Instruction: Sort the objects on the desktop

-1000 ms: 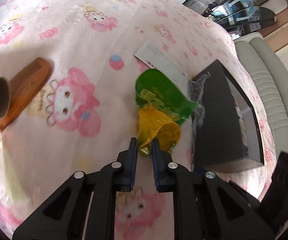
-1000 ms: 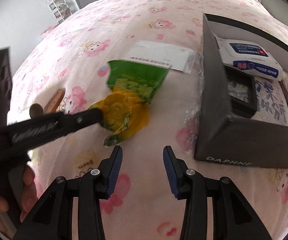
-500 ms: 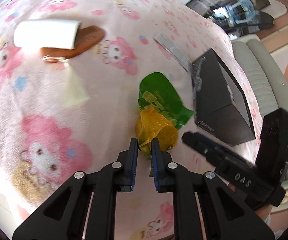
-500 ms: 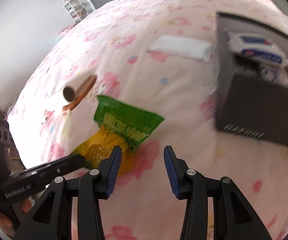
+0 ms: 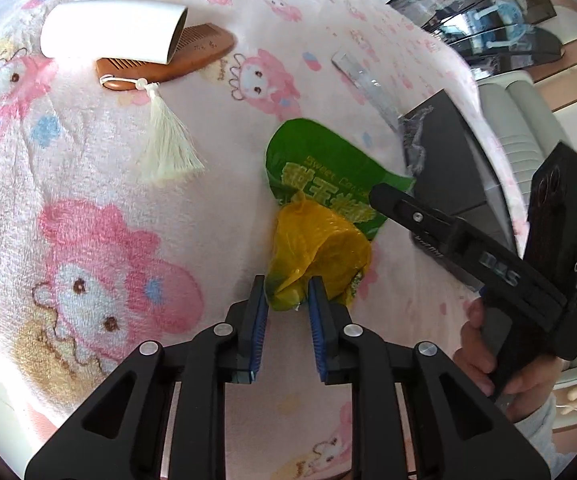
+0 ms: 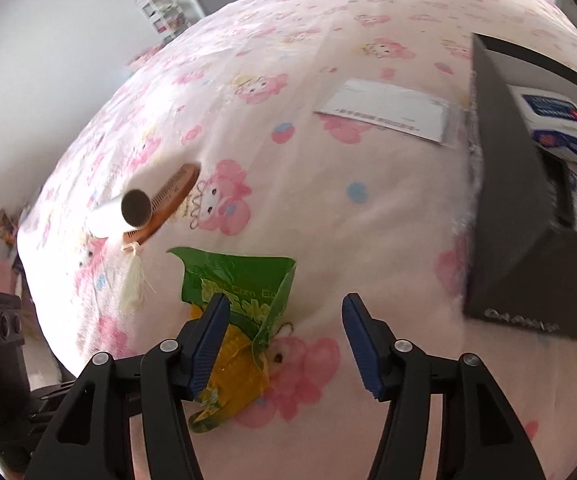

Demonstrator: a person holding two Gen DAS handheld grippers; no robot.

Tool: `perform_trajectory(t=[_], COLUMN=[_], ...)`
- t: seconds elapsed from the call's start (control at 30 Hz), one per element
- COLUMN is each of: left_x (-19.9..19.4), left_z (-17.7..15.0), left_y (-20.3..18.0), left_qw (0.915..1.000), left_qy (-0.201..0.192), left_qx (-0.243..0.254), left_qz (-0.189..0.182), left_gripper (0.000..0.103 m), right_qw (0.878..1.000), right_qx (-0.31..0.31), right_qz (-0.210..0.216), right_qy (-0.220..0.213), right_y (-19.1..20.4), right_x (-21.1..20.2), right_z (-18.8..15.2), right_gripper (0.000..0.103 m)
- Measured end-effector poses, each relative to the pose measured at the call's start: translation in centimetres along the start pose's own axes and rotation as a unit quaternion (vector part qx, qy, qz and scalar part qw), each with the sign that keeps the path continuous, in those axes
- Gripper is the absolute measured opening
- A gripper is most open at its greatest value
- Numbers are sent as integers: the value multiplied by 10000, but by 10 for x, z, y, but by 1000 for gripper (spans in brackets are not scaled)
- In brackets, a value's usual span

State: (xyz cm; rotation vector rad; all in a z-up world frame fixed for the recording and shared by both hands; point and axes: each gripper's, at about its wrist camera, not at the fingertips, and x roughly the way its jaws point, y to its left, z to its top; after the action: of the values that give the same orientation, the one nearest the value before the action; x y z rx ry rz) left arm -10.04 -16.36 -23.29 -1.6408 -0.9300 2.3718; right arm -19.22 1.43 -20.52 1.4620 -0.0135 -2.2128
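A green and yellow snack bag (image 5: 320,200) lies crumpled on the pink cartoon cloth (image 5: 88,200). My left gripper (image 5: 288,312) has its jaws opening, a narrow gap apart, and the bag's yellow end sits loosely between the pads. My right gripper (image 6: 286,320) hangs over the same bag (image 6: 240,280); its jaws are closing but still stand wide. The bag's green edge is just inside its left finger (image 6: 208,340), touching neither pad. In the left wrist view, a person's hand (image 5: 488,344) holds the right gripper (image 5: 392,200) over the bag's green part.
A white tube (image 5: 112,32) rests on a wooden comb (image 5: 192,56) with a cream tassel, far left. A white card (image 6: 384,112) lies beyond the bag. A black open box (image 6: 520,216) holding a wipes pack (image 6: 560,124) stands to the right. The cloth drops off at the near-left edge.
The left gripper dragged the bag away from the box toward the near edge, and its jaws have widened slightly. The right gripper swung in over the bag's green part.
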Motion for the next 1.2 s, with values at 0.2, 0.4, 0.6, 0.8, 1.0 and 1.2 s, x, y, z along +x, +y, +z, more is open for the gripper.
perform_trajectory(t=[0.2, 0.4, 0.6, 0.8, 1.0, 1.2], left_x=[-12, -17, -24, -18, -10, -8], left_z=[17, 18, 4, -7, -12, -11], left_y=[-4, 9, 10, 8, 5, -3], left_qw=[9994, 9990, 9994, 9999, 10000, 10000], left_qy=[-297, -392, -332, -167, -61, -73], left_qx=[85, -95, -29, -33, -31, 56], left_qz=[146, 195, 27, 14, 6, 2], left_gripper=[18, 18, 32, 32, 36, 36], right_qw=[9995, 9990, 9984, 9992, 9998, 9993], right_qx=[-295, -331, -247, -305, -210, 276], right_qz=[-97, 114, 185, 199, -39, 20], right_qy=[63, 279, 471, 140, -6, 269], right_y=[6, 6, -2, -3, -10, -32], right_x=[1, -23, -45, -49, -29, -25], right_z=[-8, -29, -55, -38, -17, -29], right_gripper=[8, 5, 6, 10, 16, 5])
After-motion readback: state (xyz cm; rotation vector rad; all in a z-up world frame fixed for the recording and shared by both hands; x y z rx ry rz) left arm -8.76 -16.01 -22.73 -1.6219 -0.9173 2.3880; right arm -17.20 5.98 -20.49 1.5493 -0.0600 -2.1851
